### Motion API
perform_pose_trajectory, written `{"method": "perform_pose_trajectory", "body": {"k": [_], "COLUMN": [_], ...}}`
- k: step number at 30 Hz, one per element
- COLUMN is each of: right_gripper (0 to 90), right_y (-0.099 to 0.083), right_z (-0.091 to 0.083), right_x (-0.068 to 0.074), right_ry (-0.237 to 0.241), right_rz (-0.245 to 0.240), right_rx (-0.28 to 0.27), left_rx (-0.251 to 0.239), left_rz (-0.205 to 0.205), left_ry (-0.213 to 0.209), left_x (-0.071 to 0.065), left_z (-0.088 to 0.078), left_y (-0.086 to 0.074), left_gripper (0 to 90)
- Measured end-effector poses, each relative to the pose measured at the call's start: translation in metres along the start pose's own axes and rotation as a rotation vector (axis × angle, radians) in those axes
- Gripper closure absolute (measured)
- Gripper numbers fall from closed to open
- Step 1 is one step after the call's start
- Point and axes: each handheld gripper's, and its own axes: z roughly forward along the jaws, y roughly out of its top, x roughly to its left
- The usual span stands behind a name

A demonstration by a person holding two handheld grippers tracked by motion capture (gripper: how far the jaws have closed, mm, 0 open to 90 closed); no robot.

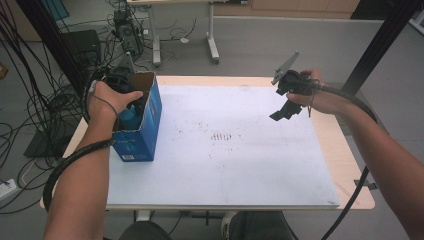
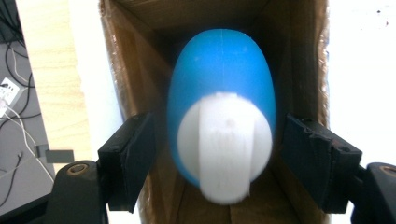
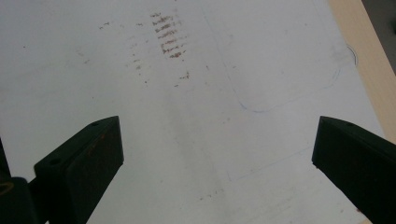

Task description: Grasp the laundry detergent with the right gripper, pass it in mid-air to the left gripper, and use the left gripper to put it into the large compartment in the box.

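A blue bottle (image 2: 219, 93) with a white cap (image 2: 225, 147) is seen inside the open box (image 1: 150, 112), which stands upright at the left edge of the white sheet (image 1: 225, 165). In the left gripper view the cap is turned toward the camera, so the long axis of the bottle runs down into the box, cap end up and base toward the bottom. A slight lean of the body to one wall of the box is possible, but the picture is blurred there and this cannot be decided.

The left gripper (image 2: 217, 161) is held over the mouth of the box, pointing down into it. Its jaws stand on either side of the cap with a clear gap to it on both sides, so the bottle is released and nothing is pressed by the pads.

The right gripper (image 3: 217, 154) is held above the sheet, well apart from the box, on the far right side. Its jaws are spread wide and nothing is found between them; only the bare sheet with some brown marks (image 3: 168, 39) lies under it.
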Motion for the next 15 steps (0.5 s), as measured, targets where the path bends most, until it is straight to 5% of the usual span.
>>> {"method": "perform_pose_trajectory", "body": {"k": [15], "right_gripper": [1.9], "right_y": [0.004], "right_z": [-0.002], "right_x": [-0.009], "right_ry": [-0.005], "right_rz": [0.015], "right_rx": [-0.002], "left_rx": [-0.091], "left_rz": [0.092], "left_ry": [-0.013], "left_x": [-0.019], "left_z": [-0.050], "left_y": [-0.011], "left_gripper": [21.9]}}
